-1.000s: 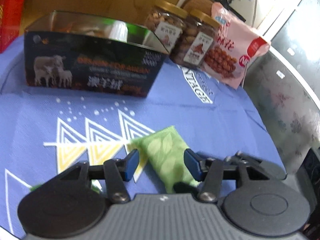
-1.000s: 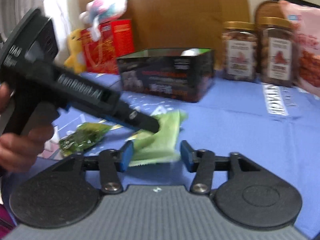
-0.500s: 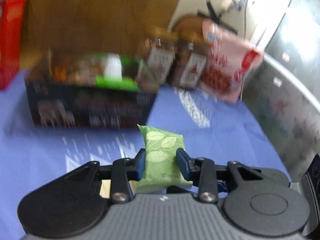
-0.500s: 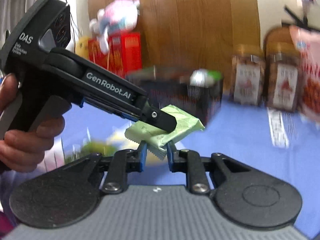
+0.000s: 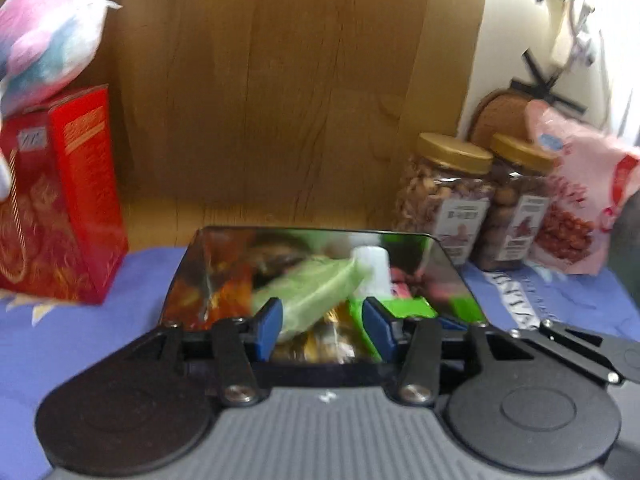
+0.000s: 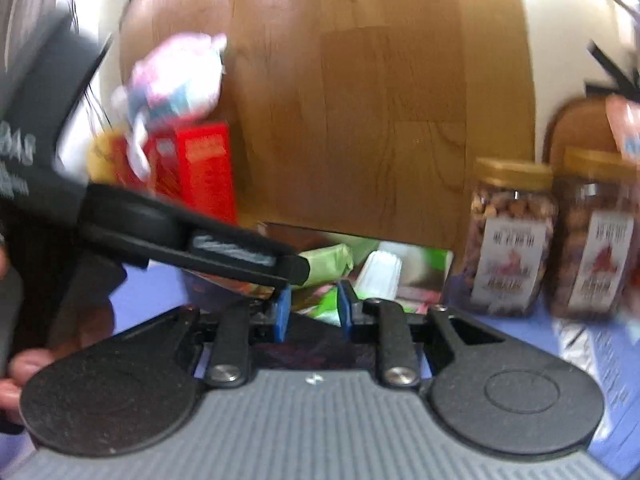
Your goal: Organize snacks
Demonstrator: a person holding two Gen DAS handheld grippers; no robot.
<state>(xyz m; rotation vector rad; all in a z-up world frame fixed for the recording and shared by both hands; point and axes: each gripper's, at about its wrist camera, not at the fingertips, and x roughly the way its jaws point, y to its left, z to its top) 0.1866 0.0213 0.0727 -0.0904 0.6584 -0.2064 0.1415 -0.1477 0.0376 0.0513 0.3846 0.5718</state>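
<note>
Your left gripper [image 5: 322,326] has just widened; its fingers stand apart around the pale green leaf-print snack packet [image 5: 308,296], over the dark mirror-lined box [image 5: 448,270]. Your right gripper [image 6: 313,312] fingers stand narrow, empty.

You got soft indoor light, brightest off the white wall at upper right. Both views were smeared by motion, worst on the plush toy [image 6: 176,76] and the jars [image 6: 512,236]. The box [image 5: 320,240] lining glared like a mirror, and the fisheye bent the wooden board [image 5: 280,80] at the edges.
</note>
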